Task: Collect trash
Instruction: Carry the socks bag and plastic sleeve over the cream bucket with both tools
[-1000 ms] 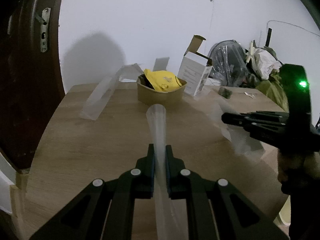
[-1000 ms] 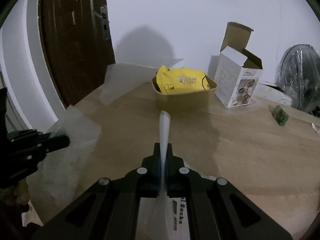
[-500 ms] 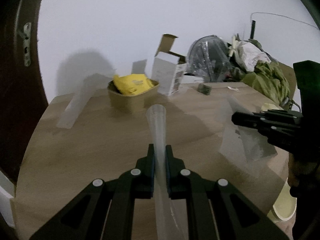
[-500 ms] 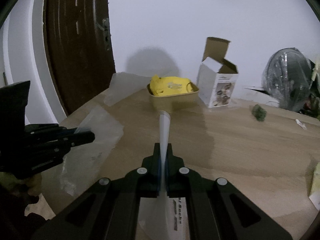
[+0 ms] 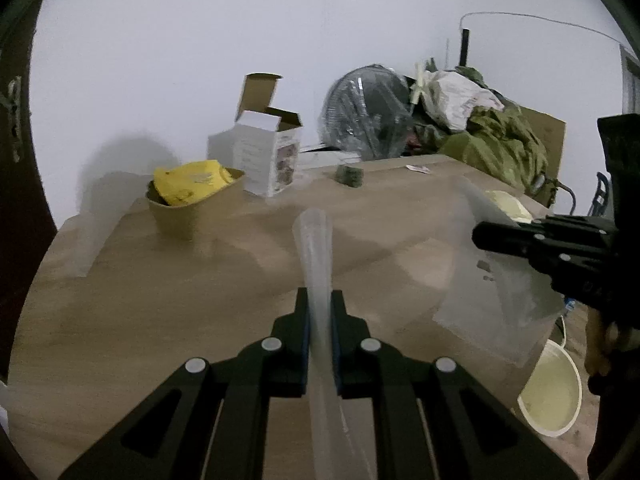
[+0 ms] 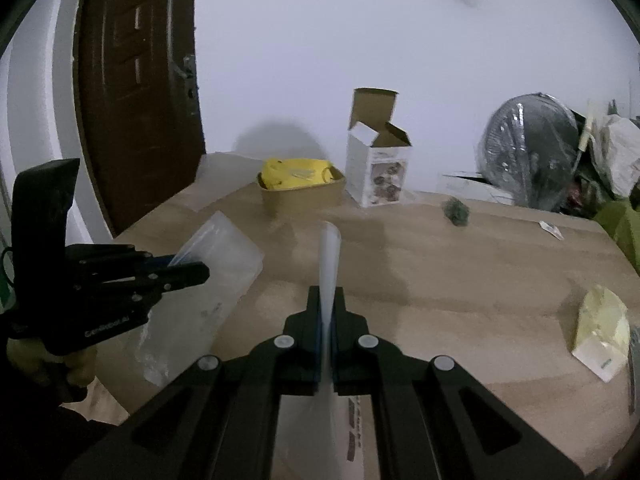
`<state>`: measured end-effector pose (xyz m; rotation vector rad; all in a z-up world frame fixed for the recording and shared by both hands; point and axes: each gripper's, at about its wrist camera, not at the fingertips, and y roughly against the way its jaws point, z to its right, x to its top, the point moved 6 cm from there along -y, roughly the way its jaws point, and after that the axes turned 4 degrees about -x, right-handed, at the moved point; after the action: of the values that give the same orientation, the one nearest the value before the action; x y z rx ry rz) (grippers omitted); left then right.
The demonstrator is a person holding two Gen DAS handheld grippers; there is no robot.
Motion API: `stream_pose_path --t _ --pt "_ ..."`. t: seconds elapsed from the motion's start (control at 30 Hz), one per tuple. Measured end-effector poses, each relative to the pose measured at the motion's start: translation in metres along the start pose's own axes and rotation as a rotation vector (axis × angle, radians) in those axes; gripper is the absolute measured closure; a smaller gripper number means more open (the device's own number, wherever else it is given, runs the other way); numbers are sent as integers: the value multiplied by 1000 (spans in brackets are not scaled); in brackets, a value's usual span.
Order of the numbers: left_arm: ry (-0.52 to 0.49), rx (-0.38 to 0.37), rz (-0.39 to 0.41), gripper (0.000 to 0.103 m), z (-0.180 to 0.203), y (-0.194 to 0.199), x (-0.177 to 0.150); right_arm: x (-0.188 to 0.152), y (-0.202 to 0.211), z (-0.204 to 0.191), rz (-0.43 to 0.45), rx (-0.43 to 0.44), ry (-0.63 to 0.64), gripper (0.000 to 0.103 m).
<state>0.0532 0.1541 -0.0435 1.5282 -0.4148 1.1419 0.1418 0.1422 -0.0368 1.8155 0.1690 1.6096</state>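
Observation:
My left gripper point(image 5: 319, 300) is shut on a clear plastic bag point(image 5: 316, 248) that sticks up edge-on between its jaws; the same bag point(image 6: 216, 280) hangs from it in the right wrist view. My right gripper point(image 6: 326, 296) is shut on another clear plastic bag point(image 6: 329, 256); that bag point(image 5: 500, 280) hangs from it at the right of the left wrist view. Both are held above the wooden table point(image 6: 440, 272). A brown paper bowl point(image 6: 304, 196) holding a yellow packet point(image 6: 294, 172) stands at the table's far side.
An open white carton point(image 6: 378, 172) stands beside the bowl. A small dark green wad point(image 6: 456, 210) and a small wrapper point(image 6: 552, 230) lie on the table. A pale yellow packet point(image 6: 604, 332) lies at the right edge. A cream bucket point(image 5: 552, 392) stands on the floor.
Both grippers have pulled back and swung to the right with their bags. The bowl and carton now look farther away, and the bucket has come into the left wrist view.

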Motion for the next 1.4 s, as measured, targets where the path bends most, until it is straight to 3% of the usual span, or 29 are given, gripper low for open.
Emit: stream_pose_path --t 0.77,1.4 --pt "-106 -141 11 95 98 -4 -3 -52 81 53 11 -153 -84 100" --pt "-280 -343 -9 95 205 -12 -5 -100 161 103 27 -351 -167 99"
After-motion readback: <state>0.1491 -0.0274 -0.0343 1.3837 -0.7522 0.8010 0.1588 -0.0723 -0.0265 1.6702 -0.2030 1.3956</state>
